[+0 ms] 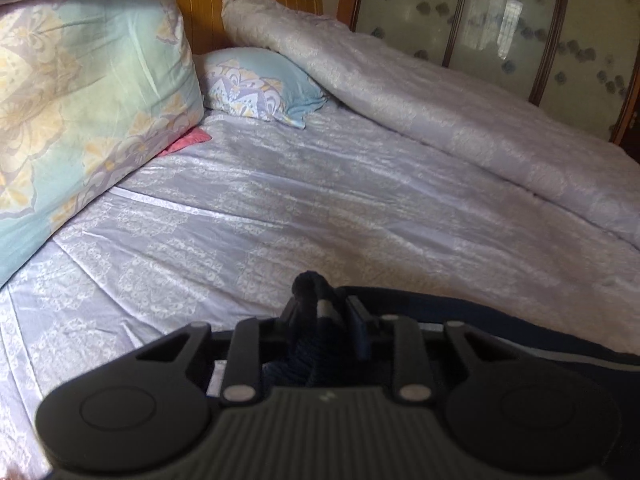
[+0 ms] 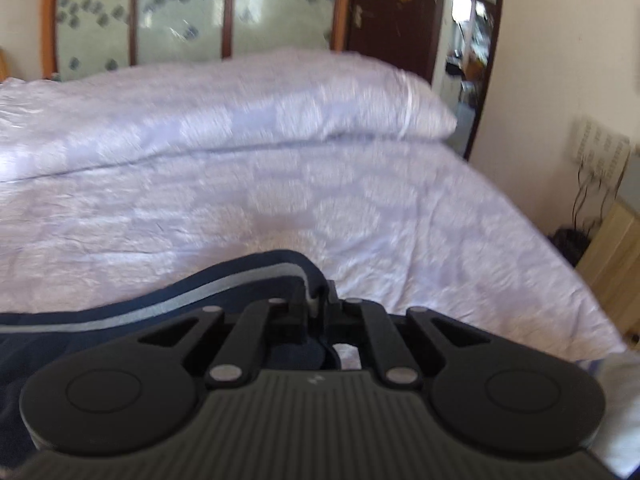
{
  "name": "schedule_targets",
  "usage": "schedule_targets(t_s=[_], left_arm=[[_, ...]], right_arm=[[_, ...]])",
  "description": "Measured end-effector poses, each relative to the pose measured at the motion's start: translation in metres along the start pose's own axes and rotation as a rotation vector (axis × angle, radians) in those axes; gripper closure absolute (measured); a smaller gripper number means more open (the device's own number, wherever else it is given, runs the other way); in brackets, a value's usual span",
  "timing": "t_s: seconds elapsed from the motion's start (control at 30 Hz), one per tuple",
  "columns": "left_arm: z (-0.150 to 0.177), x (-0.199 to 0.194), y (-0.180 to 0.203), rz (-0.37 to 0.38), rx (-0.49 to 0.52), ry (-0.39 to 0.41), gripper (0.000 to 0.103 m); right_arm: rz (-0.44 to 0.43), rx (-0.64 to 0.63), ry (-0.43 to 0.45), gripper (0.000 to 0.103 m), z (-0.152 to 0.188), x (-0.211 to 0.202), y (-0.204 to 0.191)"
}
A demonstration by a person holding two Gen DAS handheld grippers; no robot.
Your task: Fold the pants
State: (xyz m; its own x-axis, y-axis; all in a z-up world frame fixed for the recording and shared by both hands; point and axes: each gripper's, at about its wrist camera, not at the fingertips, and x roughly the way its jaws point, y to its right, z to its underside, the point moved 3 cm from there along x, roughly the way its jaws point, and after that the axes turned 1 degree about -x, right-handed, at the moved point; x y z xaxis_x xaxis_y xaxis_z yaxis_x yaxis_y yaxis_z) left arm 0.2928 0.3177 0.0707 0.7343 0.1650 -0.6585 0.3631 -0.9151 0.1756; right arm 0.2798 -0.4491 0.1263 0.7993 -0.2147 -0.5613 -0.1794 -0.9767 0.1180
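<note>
Left wrist view: left gripper (image 1: 320,312) at 6 o'clock, jaws drawn narrow and clamped on a bunched fold of the dark navy pants (image 1: 310,286); the cloth sticks up between the fingers and trails off toward 4 o'clock over the pale bed sheet (image 1: 280,208). Large floral pillow (image 1: 80,92) at 10 o'clock, small pillow (image 1: 260,84) near 12, rolled quilt (image 1: 440,120) from 12 to 3.

Right wrist view (blurred): right gripper (image 2: 318,304) at 6 o'clock, jaws nearly together, pinching the pants' edge with its grey stripe (image 2: 240,280). Pants spread toward 8 o'clock on the sheet. Folded quilt at 11 o'clock, dark door (image 2: 396,12) at 1.
</note>
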Motion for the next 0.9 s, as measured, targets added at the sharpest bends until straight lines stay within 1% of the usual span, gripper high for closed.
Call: schedule_targets(t_s=[0.13, 0.23, 0.3, 0.37, 0.47, 0.5, 0.6, 0.63, 0.67, 0.73, 0.8, 0.83, 0.9], left_arm=[[0.018, -0.065, -0.013, 0.089, -0.045, 0.067, 0.08], [0.045, -0.108, -0.032, 0.133, -0.1, 0.103, 0.08], [0.066, -0.13, -0.049, 0.147, -0.143, 0.108, 0.08], [0.092, -0.149, -0.067, 0.156, -0.194, 0.101, 0.08], [0.129, -0.167, -0.09, 0.143, -0.237, 0.074, 0.078], [0.142, -0.17, -0.097, 0.135, -0.255, 0.054, 0.077], [0.177, -0.168, -0.117, 0.102, -0.31, -0.017, 0.069], [0.186, -0.168, -0.124, 0.085, -0.335, -0.029, 0.064], [0.191, -0.17, -0.129, 0.071, -0.359, -0.034, 0.059], [0.195, -0.176, -0.136, 0.075, -0.411, -0.035, 0.053], [0.194, -0.189, -0.142, 0.065, -0.465, -0.023, 0.058], [0.194, -0.199, -0.142, 0.074, -0.489, -0.012, 0.058], [0.192, -0.215, -0.138, 0.138, -0.521, 0.009, 0.058]], right_arm=[[-0.038, -0.05, 0.059, 0.094, 0.015, -0.059, 0.017], [-0.053, -0.12, 0.081, 0.094, 0.041, -0.101, 0.034], [-0.071, -0.136, 0.08, 0.094, 0.064, -0.126, 0.051], [-0.072, -0.144, 0.066, 0.094, 0.088, -0.148, 0.071], [-0.059, -0.119, 0.022, 0.094, 0.127, -0.169, 0.097], [-0.052, -0.102, 0.004, 0.094, 0.141, -0.174, 0.104], [-0.014, -0.067, -0.06, 0.094, 0.183, -0.18, 0.121], [0.004, -0.07, -0.081, 0.094, 0.196, -0.179, 0.124], [0.018, -0.071, -0.105, 0.094, 0.208, -0.179, 0.125], [0.036, -0.075, -0.145, 0.093, 0.228, -0.174, 0.125], [0.053, -0.087, -0.157, 0.093, 0.238, -0.171, 0.122], [0.075, -0.084, -0.164, 0.091, 0.24, -0.169, 0.12], [0.089, -0.057, -0.157, 0.087, 0.241, -0.168, 0.118]])
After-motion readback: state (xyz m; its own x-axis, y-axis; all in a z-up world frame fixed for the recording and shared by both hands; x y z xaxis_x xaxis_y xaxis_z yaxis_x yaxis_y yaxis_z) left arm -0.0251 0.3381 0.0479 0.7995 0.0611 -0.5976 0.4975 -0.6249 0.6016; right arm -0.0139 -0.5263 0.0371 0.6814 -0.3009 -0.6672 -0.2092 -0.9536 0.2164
